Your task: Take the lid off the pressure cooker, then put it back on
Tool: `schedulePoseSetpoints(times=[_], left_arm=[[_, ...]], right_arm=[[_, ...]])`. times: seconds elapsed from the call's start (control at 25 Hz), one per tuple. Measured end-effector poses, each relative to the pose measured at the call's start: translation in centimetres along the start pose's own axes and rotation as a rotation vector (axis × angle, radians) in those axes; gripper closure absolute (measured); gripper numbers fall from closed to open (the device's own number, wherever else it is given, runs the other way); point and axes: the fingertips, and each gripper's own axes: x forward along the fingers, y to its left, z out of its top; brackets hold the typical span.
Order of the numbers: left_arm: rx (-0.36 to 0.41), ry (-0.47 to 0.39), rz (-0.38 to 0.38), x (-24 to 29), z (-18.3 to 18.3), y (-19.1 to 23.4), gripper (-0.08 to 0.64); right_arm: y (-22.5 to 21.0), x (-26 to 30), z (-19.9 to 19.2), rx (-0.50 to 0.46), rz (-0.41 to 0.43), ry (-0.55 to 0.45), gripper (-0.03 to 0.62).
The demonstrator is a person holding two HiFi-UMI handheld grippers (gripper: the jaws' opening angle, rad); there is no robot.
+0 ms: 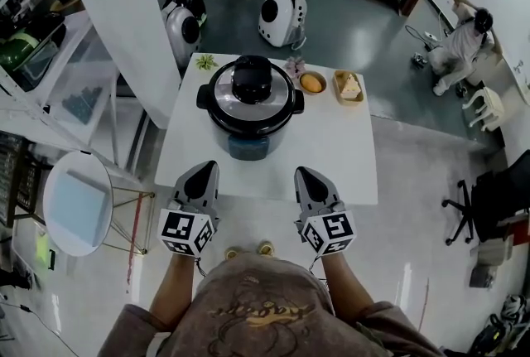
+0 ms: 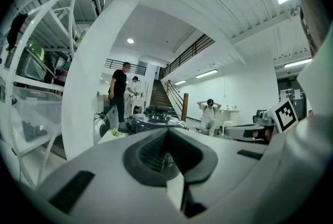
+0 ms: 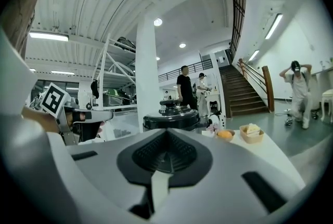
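Observation:
The black and silver pressure cooker [image 1: 249, 108] stands at the far middle of the white table [image 1: 348, 161], and its lid [image 1: 251, 88] with a black knob sits on it. My left gripper [image 1: 206, 168] and right gripper [image 1: 303, 173] hover side by side over the table's near edge, short of the cooker. Both are shut and hold nothing. The left gripper view shows shut jaws [image 2: 167, 132] aimed at the cooker [image 2: 154, 119]. In the right gripper view the shut jaws [image 3: 166, 133] also face the cooker [image 3: 171, 116].
Behind the cooker on the right stand a small bowl with an orange item [image 1: 312, 83] and a tray with a pale food piece [image 1: 349, 86]. A small plant [image 1: 205, 61] sits at the back left. A white column [image 1: 124, 16] rises left of the table; a round side table [image 1: 76, 202] is lower left.

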Motion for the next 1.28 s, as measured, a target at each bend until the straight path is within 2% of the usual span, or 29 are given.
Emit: schedulePoseSetpoints(times=[0.4, 1.28], left_arm=[[-0.022, -0.023, 0.006, 0.2, 0.9, -1.1, 0.555], [-0.044, -0.009, 0.027, -0.2, 0.8, -1.6, 0.555]], right_arm=[[-0.1, -0.1, 0.5, 0.023, 0.019, -0.003, 0.6], [0.5, 0.5, 0.6, 0.021, 0.058, 0.001, 0.601]])
